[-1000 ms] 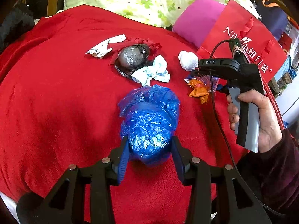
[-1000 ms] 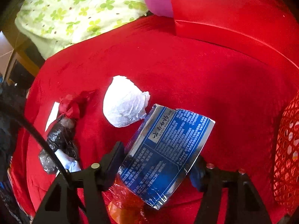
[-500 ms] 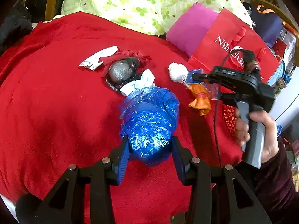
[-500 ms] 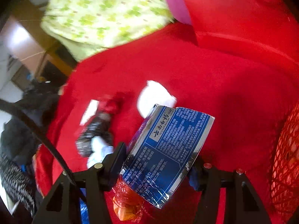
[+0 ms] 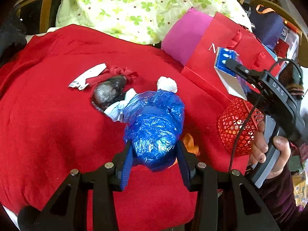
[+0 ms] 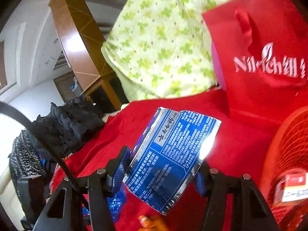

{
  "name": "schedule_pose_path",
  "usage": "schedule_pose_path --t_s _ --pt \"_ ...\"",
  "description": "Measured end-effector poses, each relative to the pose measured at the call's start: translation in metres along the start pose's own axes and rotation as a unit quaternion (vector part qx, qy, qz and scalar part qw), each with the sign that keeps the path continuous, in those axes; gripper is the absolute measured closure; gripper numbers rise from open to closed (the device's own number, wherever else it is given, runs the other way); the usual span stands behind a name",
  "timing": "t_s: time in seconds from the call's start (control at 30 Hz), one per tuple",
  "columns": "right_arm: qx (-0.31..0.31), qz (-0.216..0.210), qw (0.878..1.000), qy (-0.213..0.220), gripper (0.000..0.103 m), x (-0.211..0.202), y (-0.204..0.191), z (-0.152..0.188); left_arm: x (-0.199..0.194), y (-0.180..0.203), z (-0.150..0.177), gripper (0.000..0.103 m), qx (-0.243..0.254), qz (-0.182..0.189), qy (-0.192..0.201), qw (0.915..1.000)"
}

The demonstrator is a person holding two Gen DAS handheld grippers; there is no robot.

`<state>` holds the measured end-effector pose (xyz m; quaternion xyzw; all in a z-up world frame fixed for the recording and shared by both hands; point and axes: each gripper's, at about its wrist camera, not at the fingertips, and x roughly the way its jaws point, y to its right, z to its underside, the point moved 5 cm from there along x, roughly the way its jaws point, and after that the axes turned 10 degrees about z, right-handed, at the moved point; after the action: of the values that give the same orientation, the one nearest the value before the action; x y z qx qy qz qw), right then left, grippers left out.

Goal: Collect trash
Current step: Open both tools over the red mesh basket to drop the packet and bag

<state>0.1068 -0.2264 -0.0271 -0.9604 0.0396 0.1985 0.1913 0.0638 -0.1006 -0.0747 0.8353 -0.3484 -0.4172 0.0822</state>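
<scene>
Taking the red mesh basket (image 5: 237, 129) as the landmark and reading from the left: far to its left on the red blanket (image 5: 48, 134) lies one torn white paper strip (image 5: 87, 76), then one dark grey foil-like lump (image 5: 108, 94) with a pale crumpled tissue (image 5: 117, 108) touching it, and one white paper ball (image 5: 167, 83) behind.

Next, nearer the basket, the left gripper (image 5: 154, 156) has its jaws clenched on one crumpled blue plastic bag (image 5: 154, 123), which bulges forward out of them. One orange wrapper (image 5: 189, 141) peeks out just beside the bag, on the basket side.

Above the basket's far rim, the right gripper (image 6: 160, 171) has its jaws clamped across one blue and silver box (image 6: 171, 156). The box's long axis runs up and forward out of the jaws, tilted to the right.

The relation that matters: the basket lies right of and below the box, close by, so the right hand is the nearer one to drop first. The bag sits well left of the basket and would need carrying across. One red and white small carton (image 6: 290, 188) seems to sit already inside the basket. A red paper bag (image 5: 221, 44) stands behind it.
</scene>
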Motion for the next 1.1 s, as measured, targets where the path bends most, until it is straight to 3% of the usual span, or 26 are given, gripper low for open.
schedule_pose_path --t_s 0.17,0.43,0.83,1.1 --pt "0.006 0.014 0.998 0.058 0.041 -0.035 0.013 -0.017 -0.001 0.021 -0.012 0.058 0.022 0.004 0.005 0.9997" --pt "0.043 0.037 0.993 0.103 0.041 -0.076 0.057 -0.029 0.008 0.077 -0.037 0.057 0.074 0.025 0.008 0.9969" --pt "0.137 0.088 0.975 0.148 0.039 -0.144 0.154 -0.033 0.05 0.193 -0.069 0.057 0.154 0.087 -0.002 0.9842" --pt "0.193 0.114 0.964 0.146 0.036 -0.163 0.2 -0.028 0.094 0.247 -0.056 0.053 0.177 0.107 -0.036 0.9776"
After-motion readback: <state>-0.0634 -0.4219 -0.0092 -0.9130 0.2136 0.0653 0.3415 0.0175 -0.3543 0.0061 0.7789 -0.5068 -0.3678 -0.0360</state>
